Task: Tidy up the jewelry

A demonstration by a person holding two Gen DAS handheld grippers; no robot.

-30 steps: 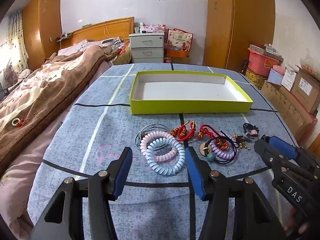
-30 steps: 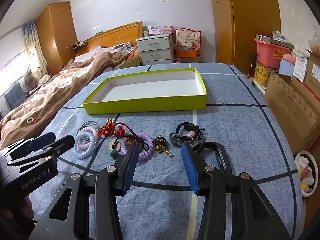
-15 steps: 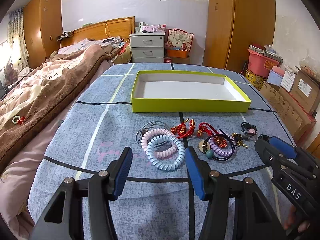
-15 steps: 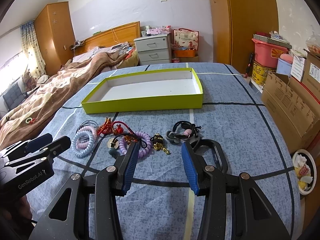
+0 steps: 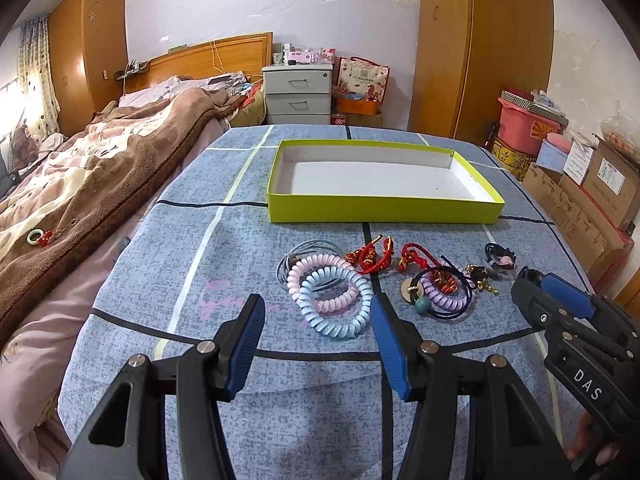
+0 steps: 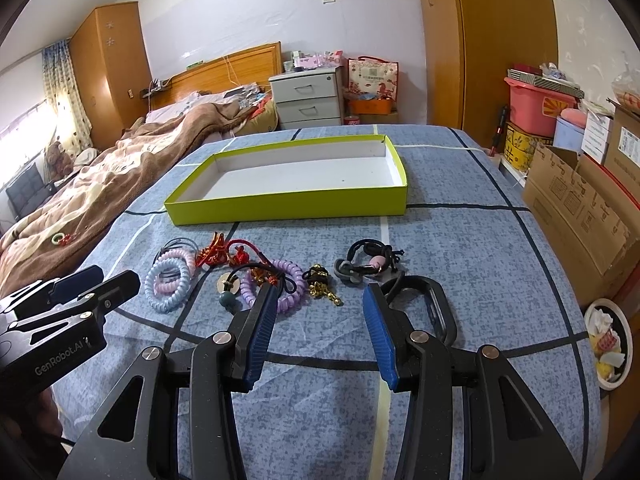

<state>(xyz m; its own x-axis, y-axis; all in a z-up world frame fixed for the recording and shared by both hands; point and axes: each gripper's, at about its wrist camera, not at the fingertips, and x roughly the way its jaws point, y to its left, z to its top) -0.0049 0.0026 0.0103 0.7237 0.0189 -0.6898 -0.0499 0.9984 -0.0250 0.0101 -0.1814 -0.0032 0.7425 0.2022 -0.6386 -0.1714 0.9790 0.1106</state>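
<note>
On the blue bed cover (image 5: 168, 280) a row of small things lies side by side, and behind the row sits a green tray (image 5: 384, 210) with nothing in it. The tray's long side runs left to right, the same way as the row.

At the left end are three curly bands in a pile: a thin gray one at the back, a pink curly band (image 5: 298, 276), and a blue curly band (image 5: 362, 312) on top at the front. They lie flat, so they point no way at all. The left gripper (image 5: 318, 322) is spread wide and holds nothing. The blue band lies right in front of it, just past its tips, so this gripper is the nearer one for that pile.

Next come two red knot charms (image 5: 370, 256), then a purple curly band (image 6: 290, 276) mixed up with a dark cord and a green bead, then a little gold charm (image 6: 320, 284), and last a black hair tie with a pink bead (image 6: 370, 260).

The right gripper (image 6: 320, 318) is also spread wide and holds nothing. The gold charm sits just ahead, between its two tips, with the purple band beside its left tip. I think each gripper will pick up what is in front of it and carry it straight ahead to the tray.
</note>
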